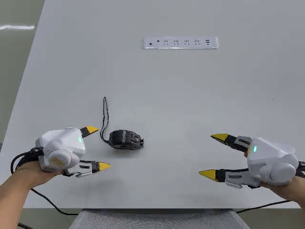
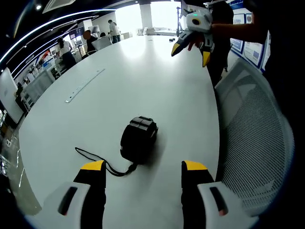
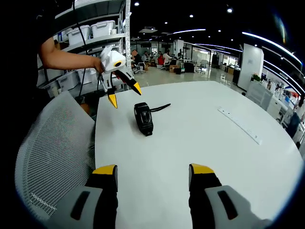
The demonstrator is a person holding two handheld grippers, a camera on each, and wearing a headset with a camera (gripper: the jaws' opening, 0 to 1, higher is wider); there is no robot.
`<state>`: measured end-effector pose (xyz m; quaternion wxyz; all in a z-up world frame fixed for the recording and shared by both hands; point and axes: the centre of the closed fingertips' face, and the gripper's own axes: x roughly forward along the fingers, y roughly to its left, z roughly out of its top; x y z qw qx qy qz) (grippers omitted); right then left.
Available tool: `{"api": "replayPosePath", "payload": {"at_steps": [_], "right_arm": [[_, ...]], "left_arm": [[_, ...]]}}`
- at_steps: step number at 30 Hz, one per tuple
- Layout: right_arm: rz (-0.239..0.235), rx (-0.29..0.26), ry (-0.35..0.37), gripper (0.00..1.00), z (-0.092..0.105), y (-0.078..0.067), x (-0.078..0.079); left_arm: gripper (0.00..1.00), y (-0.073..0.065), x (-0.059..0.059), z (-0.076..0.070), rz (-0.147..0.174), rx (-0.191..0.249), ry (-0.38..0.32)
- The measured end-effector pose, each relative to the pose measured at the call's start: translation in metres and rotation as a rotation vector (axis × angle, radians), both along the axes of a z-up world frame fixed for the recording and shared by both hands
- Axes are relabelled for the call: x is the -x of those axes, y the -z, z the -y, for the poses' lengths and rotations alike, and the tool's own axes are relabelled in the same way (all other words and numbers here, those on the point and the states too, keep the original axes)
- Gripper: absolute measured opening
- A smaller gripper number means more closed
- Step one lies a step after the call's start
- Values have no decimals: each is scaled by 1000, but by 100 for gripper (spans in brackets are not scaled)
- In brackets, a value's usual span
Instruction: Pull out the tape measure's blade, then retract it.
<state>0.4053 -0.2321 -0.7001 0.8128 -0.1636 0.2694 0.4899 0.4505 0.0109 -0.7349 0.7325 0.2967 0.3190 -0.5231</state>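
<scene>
Jaws are standing wide open on both sides, gripping nothing. Left gripper (image 1: pixel 99 147) is hovering over the near-left part of the desk (image 1: pixel 190 95), and right gripper (image 1: pixel 213 155) is hovering over the near-right, with the yellow tips of each pointing inward toward the other. Tape measure (image 1: pixel 125 139), black case, is lying on the desk just beside the left gripper's tips, not touching them, and well apart from the right gripper. In the left gripper view the tape measure (image 2: pixel 139 138) is sitting just ahead of the jaws, roughly centred between them. Its black wrist strap (image 1: pixel 105 117) is trailing off the case across the desk toward the far side. White power strip (image 1: pixel 181 43) is lying flat further back on the desk. Mesh chair back (image 1: pixel 157 219) is showing at the near desk edge.
</scene>
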Motion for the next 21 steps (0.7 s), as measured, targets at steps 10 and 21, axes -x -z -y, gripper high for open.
{"api": "replayPosePath", "payload": {"at_steps": [10,21], "right_arm": [[4,-14,-50,58,-16,2,-13],[-3,-20,-108,55,-35,15,-25]], "left_arm": [[56,9,-7,7,-4,-18,78],[52,23,-15,16,-15,-46,151]]}}
